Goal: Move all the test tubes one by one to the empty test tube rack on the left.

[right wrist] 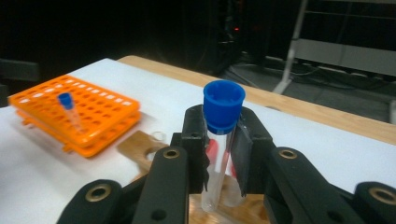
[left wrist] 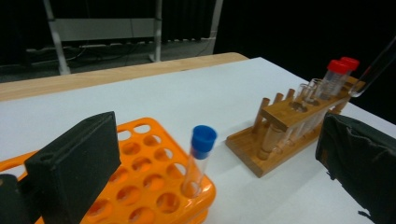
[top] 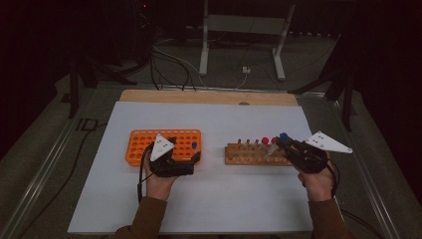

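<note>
My right gripper (right wrist: 223,147) is shut on a clear test tube with a blue cap (right wrist: 223,105), held upright just above the wooden rack (top: 251,155). In the high view that gripper (top: 283,143) is at the rack's right end, beside two red-capped tubes (top: 268,141). An orange rack (top: 144,142) lies on the left with one blue-capped tube (left wrist: 201,154) standing in a front hole. My left gripper (top: 184,152) rests at the orange rack's near right corner. Its jaws stand wide apart with nothing gripped.
Several uncapped glass tubes (left wrist: 308,93) stand in the wooden rack (left wrist: 280,135). Both racks sit on a white sheet (top: 209,199) over a wooden table. Metal stand legs (top: 204,50) and cables lie on the floor beyond the far edge.
</note>
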`<state>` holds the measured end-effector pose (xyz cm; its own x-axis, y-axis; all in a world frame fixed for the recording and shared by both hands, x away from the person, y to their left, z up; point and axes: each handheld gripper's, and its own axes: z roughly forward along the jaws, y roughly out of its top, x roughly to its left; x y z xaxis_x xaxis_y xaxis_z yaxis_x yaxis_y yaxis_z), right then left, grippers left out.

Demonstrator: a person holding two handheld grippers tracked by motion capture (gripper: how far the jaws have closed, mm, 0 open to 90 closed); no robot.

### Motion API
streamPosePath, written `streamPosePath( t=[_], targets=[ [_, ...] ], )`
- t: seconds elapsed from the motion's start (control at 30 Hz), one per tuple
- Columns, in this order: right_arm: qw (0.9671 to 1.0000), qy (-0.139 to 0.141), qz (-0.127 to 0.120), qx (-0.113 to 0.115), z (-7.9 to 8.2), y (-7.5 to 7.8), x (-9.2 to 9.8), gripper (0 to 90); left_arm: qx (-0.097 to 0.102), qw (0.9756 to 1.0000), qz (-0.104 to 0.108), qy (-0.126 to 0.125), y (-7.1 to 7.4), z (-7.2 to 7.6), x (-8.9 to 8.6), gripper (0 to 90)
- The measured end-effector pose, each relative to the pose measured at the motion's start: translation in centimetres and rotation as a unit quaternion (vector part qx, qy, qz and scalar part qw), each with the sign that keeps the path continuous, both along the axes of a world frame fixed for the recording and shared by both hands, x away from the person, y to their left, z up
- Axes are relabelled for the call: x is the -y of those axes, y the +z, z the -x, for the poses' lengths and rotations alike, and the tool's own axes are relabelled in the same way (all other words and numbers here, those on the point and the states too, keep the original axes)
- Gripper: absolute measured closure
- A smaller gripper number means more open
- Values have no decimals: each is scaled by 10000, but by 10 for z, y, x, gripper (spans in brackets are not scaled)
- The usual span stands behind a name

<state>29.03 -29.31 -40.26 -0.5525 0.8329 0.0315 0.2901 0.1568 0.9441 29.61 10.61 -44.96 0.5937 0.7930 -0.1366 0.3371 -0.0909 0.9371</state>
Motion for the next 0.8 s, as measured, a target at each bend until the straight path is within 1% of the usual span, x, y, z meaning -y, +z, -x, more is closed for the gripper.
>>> streamPosePath(
  t=[0.17, 0.2, 0.23, 0.37, 0.43, 0.47, 0.53, 0.6, 0.7, 0.8],
  targets=[
    [9997, 250, 33, -23, 2, -3, -16, 761, 59, 9998, -80, -151, 1, 2, 8, 6],
    [9994, 353, 33, -39, 3, -4, -21, 761, 56, 9998, -78, -181, 0, 2, 10, 7],
    [9994, 353, 33, -39, 3, -4, -21, 761, 56, 9997, -90, -223, 0, 3, 12, 7],
    [9985, 539, 64, -54, 6, -6, -34, 760, 51, 9991, -135, -398, -1, 5, 22, 7],
    [9976, 681, 82, -62, 7, -8, -44, 761, 73, 9986, -214, -472, -1, 6, 28, 7],
    [9973, 723, 78, -78, 8, -9, -48, 761, 103, 9984, -262, -495, -1, 7, 30, 7],
    [9970, 769, 96, -84, 8, -10, -51, 761, 92, 9978, -298, -578, -2, 8, 36, 7],
    [9963, 847, 101, -121, 9, -11, -58, 761, -9, 9969, -310, -725, -2, 10, 42, 18],
    [9951, 966, 82, -172, 10, -15, -66, 761, -64, 9953, -360, -900, -2, 14, 52, 41],
    [9942, 1055, 103, -191, 12, -17, -74, 761, -93, 9926, -445, -1127, -3, 17, 63, 47]
  ],
)
